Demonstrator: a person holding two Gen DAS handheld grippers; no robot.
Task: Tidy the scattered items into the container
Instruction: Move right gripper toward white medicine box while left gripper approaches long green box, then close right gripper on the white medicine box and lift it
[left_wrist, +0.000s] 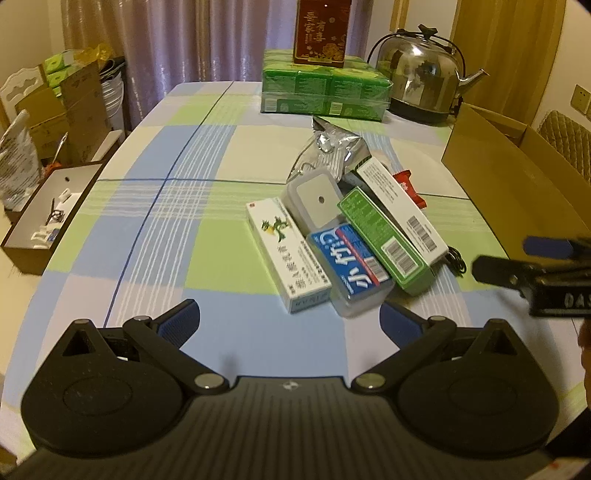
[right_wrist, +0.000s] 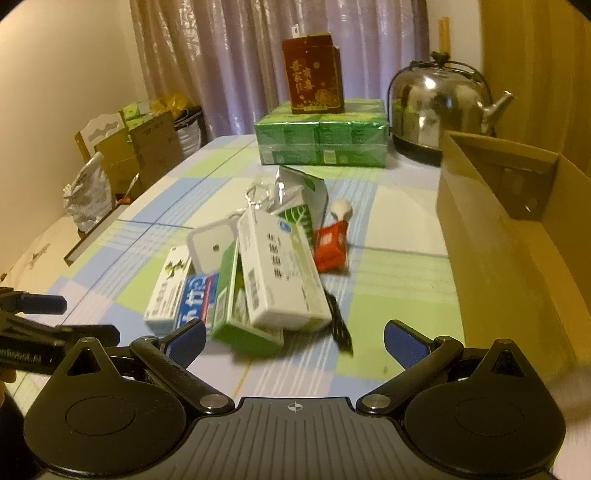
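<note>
Clutter of small cardboard medicine boxes is awaiting pickup beside the brown cardboard container, both grippers' jaws gaping wide, empty.

A home dining room, shown by a checked tablecloth, a steel kettle, long curtains, a carved chair and stacked cardboard boxes.

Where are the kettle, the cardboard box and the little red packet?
kettle (left_wrist: 421, 74), left wrist view, shiny steel body.
cardboard box (right_wrist: 491, 236), right wrist view, outer side wall.
red packet (right_wrist: 330, 246), right wrist view, its front face.
</note>
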